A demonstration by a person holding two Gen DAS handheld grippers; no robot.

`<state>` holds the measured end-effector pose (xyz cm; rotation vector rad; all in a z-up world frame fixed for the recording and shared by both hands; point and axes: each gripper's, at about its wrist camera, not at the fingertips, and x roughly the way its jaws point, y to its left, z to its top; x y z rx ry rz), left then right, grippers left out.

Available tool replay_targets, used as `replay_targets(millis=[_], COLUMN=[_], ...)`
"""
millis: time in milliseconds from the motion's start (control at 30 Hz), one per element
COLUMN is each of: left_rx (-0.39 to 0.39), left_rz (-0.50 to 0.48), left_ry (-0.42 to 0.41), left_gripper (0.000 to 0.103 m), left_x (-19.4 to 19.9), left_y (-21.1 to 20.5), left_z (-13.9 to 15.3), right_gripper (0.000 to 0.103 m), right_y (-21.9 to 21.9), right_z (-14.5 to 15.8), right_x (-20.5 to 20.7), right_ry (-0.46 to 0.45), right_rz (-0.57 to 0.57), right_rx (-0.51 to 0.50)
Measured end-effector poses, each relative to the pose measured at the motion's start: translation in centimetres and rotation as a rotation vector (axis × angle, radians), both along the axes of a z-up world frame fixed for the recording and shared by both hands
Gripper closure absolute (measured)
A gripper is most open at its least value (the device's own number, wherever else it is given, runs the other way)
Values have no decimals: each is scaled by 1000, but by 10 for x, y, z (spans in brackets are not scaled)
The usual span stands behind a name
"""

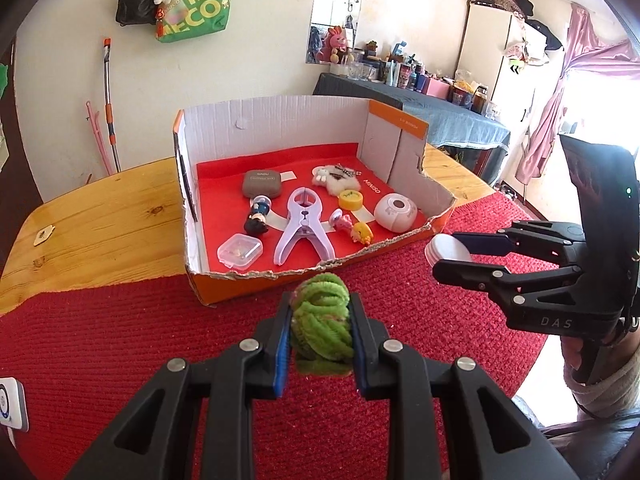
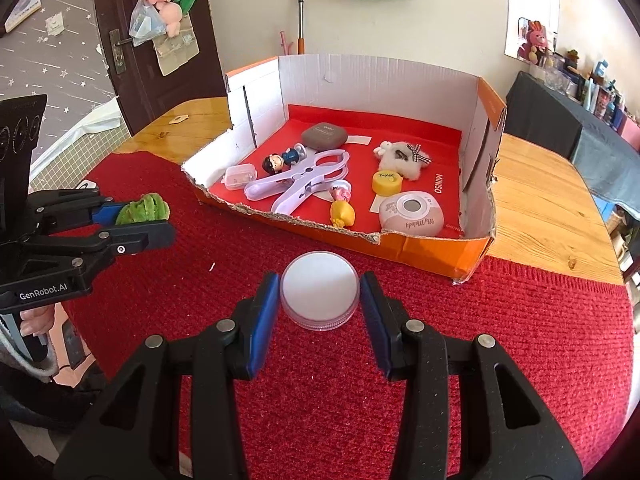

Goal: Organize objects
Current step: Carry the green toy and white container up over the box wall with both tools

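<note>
We pinch the green chenille bundle (image 1: 322,322) in the left gripper (image 1: 320,332) jaws; the right gripper (image 2: 318,300) jaws flank the white round container (image 2: 319,289), whether gripping we cannot tell. The cardboard tray (image 1: 280,120) lies ahead, upper centre in both views.

The wooden table (image 2: 540,200) carries a red knitted mat (image 2: 320,380) over its near portion. An open cardboard box (image 2: 432,248) with torn walls rests at the mat's far edge, partly on the mat and partly on bare wood. A round white container (image 2: 319,290) lies on the mat, just in front of the box. A small tan tag (image 1: 43,235) lies on bare wood, well left of the box.
</note>
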<state>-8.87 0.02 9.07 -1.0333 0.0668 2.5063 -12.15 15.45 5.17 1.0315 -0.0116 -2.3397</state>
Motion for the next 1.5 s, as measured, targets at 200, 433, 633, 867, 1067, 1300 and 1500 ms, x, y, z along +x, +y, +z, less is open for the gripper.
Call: replay_targets(millis=[200, 433, 633, 867, 1067, 1300, 1500], left_rx=[6, 6, -1, -43, -90, -152, -177], left_rz=[4, 23, 41, 80, 113, 158, 195], left_ry=[8, 8, 4, -15, -33, -81, -128], left_gripper=[77, 77, 77, 77, 77, 77, 77], left_x=[-11, -27, -43, -71, -101, -140, -164], left_y=[-1, -5, -6, -3, 3, 16, 20], left_z=[11, 18, 23, 23, 20, 11, 2], right_gripper=[63, 63, 63, 63, 63, 63, 63], right_y=[0, 0, -2, -9, -19, -41, -59], right_z=[12, 22, 28, 33, 39, 37, 15], right_x=[-9, -24, -39, -63, -95, -152, -200], right_ry=[13, 18, 20, 20, 25, -13, -94], right_rz=[6, 12, 21, 50, 73, 58, 43], right_rx=[-7, -19, -18, -6, 32, 101, 174])
